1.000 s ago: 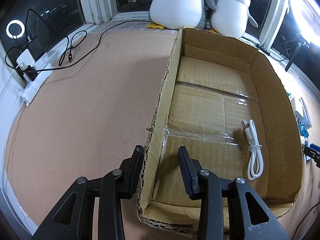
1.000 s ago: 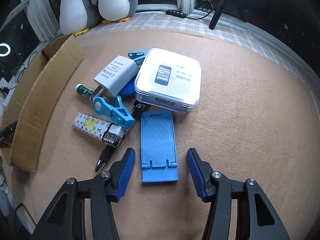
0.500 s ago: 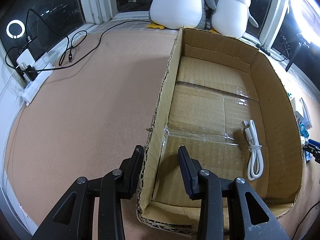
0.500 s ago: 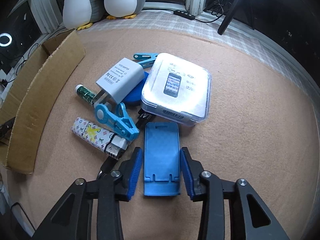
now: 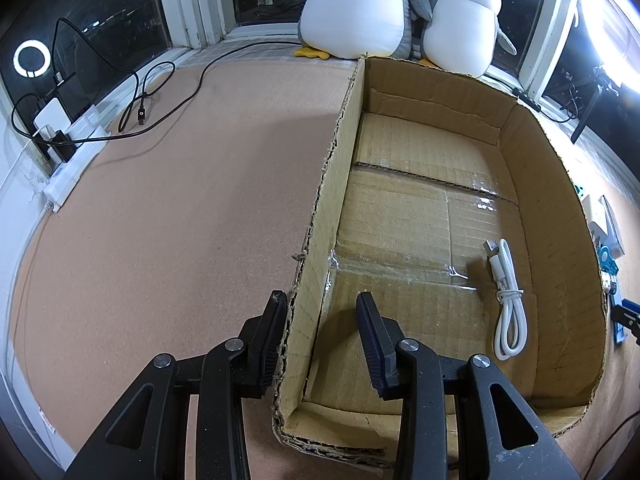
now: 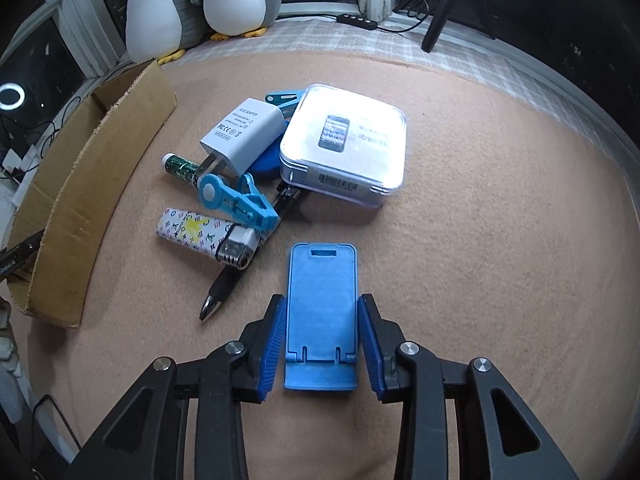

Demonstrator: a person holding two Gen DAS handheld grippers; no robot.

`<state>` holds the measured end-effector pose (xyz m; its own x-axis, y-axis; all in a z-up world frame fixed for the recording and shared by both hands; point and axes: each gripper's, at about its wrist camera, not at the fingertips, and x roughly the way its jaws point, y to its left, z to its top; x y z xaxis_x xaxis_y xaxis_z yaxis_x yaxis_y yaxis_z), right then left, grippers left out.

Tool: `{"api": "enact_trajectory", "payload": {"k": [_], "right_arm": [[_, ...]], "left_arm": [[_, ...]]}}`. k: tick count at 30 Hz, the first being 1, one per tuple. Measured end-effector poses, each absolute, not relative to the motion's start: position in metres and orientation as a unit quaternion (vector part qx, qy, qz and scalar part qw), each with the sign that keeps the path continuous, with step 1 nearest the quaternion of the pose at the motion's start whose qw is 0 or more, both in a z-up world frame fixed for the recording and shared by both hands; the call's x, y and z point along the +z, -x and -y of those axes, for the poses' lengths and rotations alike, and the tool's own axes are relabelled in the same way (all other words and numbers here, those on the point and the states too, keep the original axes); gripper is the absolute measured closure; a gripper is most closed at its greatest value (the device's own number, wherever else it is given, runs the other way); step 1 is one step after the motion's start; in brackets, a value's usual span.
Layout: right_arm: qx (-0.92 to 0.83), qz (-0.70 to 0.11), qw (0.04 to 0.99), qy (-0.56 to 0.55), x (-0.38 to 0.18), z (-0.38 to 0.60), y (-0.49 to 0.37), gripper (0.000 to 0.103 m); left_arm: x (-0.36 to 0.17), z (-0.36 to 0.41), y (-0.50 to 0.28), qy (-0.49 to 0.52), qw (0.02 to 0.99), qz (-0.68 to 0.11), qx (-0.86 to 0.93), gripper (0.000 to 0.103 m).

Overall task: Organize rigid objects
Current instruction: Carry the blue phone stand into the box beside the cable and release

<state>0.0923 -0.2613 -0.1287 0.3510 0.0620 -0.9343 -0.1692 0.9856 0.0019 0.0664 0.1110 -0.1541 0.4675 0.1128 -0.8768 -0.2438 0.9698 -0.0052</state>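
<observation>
Tan cork-textured table [image 6: 480, 208] under dark windows; two plush penguins [image 5: 360, 8] on the sill.

Your pile: white charger [image 6: 242, 134] marked "FCC" – finer print unreadable; clear phone box [image 6: 346, 140], glare washing out its label; monogram-print lighter [image 6: 206, 236]; blue clip [image 6: 238, 202]; pen [image 6: 222, 290], partly buried.

Your right gripper [image 6: 322, 344] – jaws nearly closed on the blue phone stand [image 6: 322, 304], contact unclear.

Your left gripper [image 5: 324, 340] – jaws released, straddling the cardboard box [image 5: 332, 184] wall; white cable [image 5: 506, 300] inside.
</observation>
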Motion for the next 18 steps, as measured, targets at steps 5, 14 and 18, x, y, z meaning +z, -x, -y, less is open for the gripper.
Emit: {"api": "enact_trajectory", "payload": {"k": [5, 14, 18], "right_arm": [[0.067, -0.562, 0.824, 0.040, -0.126, 0.263, -0.083, 0.070], [0.091, -0.528, 0.844, 0.039, -0.088, 0.246, -0.074, 0.070], [0.125, -0.506, 0.852, 0.045, -0.065, 0.220, -0.071, 0.070]], "left_arm": [[-0.154, -0.111, -0.066, 0.064, 0.854, -0.505, 0.105, 0.064], [-0.154, -0.110, -0.066, 0.064, 0.854, -0.505, 0.105, 0.064], [-0.155, -0.110, -0.066, 0.065, 0.855, -0.504, 0.105, 0.064]]}}
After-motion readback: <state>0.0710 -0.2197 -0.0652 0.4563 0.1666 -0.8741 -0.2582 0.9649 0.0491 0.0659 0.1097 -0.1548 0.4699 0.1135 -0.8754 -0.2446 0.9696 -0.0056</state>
